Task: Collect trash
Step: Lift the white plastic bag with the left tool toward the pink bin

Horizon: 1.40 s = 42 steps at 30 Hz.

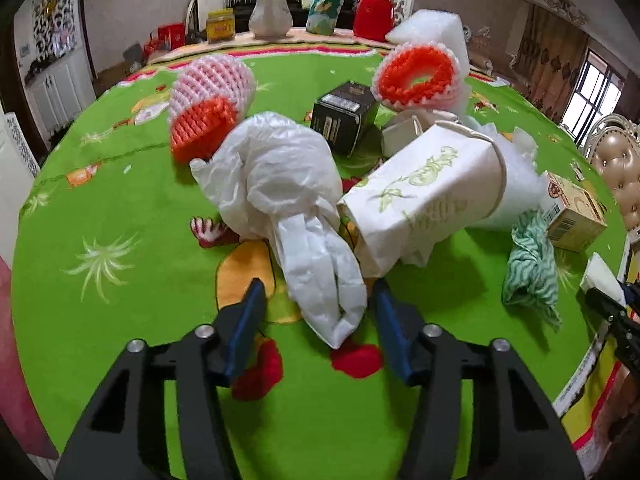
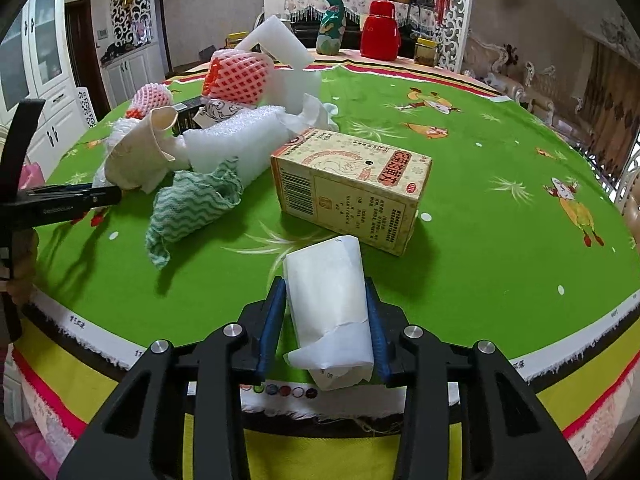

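if i close my left gripper [image 1: 318, 304] now, the limp white plastic bag [image 1: 280, 184] on the tabletop [image 1: 100, 208] may slide out, since only its tail lies between the spread fingers [image 1: 244, 320], apparently untouched. my right gripper [image 2: 326, 312] pinches a white paper-wrapped packet [image 2: 328, 312] over the tabletop edge; it could slip.

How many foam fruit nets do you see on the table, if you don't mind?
2: one foam fruit net left of the black box, another foam net behind it by the foam block. More may be hidden.
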Available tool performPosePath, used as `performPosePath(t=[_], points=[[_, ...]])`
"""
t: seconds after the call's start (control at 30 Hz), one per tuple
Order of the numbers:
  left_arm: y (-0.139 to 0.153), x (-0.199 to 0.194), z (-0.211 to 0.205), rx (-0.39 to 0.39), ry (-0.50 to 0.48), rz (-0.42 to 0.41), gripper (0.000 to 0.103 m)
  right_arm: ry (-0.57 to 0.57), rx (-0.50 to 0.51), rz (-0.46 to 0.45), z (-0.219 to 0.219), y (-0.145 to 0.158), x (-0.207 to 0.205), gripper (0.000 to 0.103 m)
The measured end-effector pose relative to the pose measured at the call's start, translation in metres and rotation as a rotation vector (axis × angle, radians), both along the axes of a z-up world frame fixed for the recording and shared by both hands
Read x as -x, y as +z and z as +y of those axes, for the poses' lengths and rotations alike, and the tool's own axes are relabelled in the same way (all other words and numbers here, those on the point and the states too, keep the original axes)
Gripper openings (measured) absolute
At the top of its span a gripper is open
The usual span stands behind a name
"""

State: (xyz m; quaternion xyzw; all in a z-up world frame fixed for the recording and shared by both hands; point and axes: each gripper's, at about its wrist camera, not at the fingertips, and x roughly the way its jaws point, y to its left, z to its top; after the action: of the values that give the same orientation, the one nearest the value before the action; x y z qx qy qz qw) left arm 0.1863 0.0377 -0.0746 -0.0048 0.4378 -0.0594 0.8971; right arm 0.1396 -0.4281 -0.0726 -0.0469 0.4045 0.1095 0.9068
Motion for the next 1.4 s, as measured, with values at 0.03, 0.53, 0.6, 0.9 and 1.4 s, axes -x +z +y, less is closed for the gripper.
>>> performPosePath(t=[0.03, 0.53, 0.6, 0.9, 1.4], points=[[0.000, 0.001, 0.002, -0.004, 0.001, -0.004, 0.037, -0.003, -0.007, -0.003, 0.000, 0.001, 0.001, 0.038], [0.008, 0.072, 0.061, 0.072, 0.020, -0.044, 0.023, 0.049, -0.059, -0.022, 0.017, 0.005, 0.026, 0.038], [0.012, 0.078, 0.066, 0.058, 0.049, -0.053, 0.089, 0.062, -0.062, -0.022, 0.023, 0.006, 0.028, 0.038], [0.013, 0.020, 0.051, 0.017, 0.079, -0.064, 0.082, 0.087, -0.060, -0.019, 0.046, 0.008, 0.025, 0.038], [0.034, 0.088, 0.068, 0.074, 0.035, -0.178, 0.028, 0.152, -0.095, -0.092, 0.085, 0.026, 0.038, 0.038]])
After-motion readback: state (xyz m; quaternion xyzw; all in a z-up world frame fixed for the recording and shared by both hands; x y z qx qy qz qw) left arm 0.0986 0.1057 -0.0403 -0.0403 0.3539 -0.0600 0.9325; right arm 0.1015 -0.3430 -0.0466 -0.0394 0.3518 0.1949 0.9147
